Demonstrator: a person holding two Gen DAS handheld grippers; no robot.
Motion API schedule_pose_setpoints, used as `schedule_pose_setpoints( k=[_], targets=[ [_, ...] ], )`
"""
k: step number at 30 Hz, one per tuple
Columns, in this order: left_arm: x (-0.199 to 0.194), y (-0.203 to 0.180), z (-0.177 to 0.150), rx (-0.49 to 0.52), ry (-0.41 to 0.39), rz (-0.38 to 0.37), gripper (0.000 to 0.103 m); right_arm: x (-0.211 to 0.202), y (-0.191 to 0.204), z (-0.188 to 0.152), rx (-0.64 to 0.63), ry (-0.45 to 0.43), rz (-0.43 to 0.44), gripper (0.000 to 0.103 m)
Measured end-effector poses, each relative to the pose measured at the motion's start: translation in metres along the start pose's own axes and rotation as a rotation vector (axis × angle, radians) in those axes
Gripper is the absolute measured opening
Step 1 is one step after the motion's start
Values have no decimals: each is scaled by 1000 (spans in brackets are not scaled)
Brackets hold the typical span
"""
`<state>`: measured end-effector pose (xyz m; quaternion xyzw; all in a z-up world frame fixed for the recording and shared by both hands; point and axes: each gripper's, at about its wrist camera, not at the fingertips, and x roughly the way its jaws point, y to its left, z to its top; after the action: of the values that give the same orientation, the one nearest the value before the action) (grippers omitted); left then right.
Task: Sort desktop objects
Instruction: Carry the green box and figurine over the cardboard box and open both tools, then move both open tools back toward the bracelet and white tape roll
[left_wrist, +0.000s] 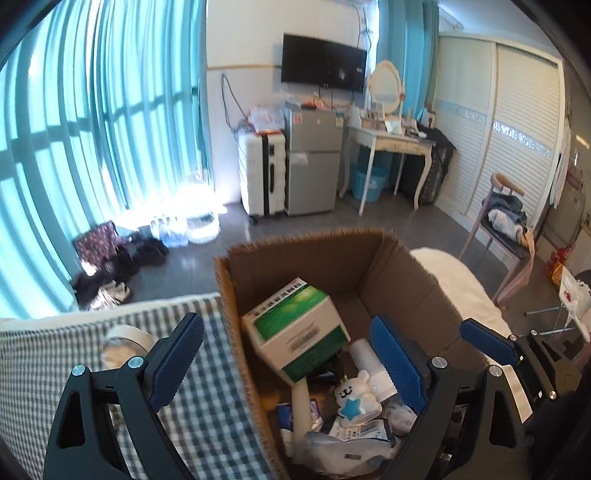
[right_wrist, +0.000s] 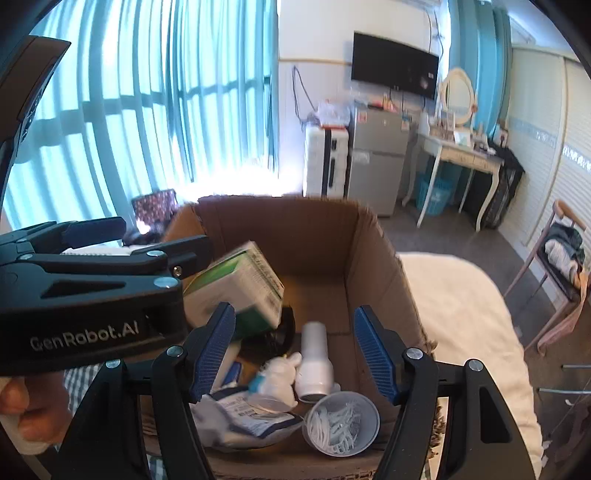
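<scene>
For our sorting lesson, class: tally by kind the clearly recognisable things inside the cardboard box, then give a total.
Green-and-white carton: 1
White tube-shaped bottle: 1
White bunny toy with blue star: 1
Clear cup of white floss picks: 1
Printed plastic packet: 1
Total: 5; other items at the bottom of the cardboard box are too hidden to count.
</scene>
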<state>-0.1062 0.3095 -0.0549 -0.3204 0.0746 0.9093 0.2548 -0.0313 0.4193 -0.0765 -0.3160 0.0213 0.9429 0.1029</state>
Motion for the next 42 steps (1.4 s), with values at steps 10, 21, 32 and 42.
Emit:
schedule_pose_setpoints(
  k=[10, 21, 32, 42],
  targets=[
    [-56, 36, 11, -27, -109, 60, 96, -34, 22, 18, -24, -95, 19, 67],
    [-103, 82, 8, -79, -171, 152, 99, -55, 46, 30, -46, -145, 58, 67],
    [-131, 129, 1, -102, -217, 266, 103, -51, 73, 35, -39, -160, 115, 68],
    [-142, 178, -19, -154, -215, 326, 103, -42, 108, 35, -59, -158, 169, 73]
  ],
)
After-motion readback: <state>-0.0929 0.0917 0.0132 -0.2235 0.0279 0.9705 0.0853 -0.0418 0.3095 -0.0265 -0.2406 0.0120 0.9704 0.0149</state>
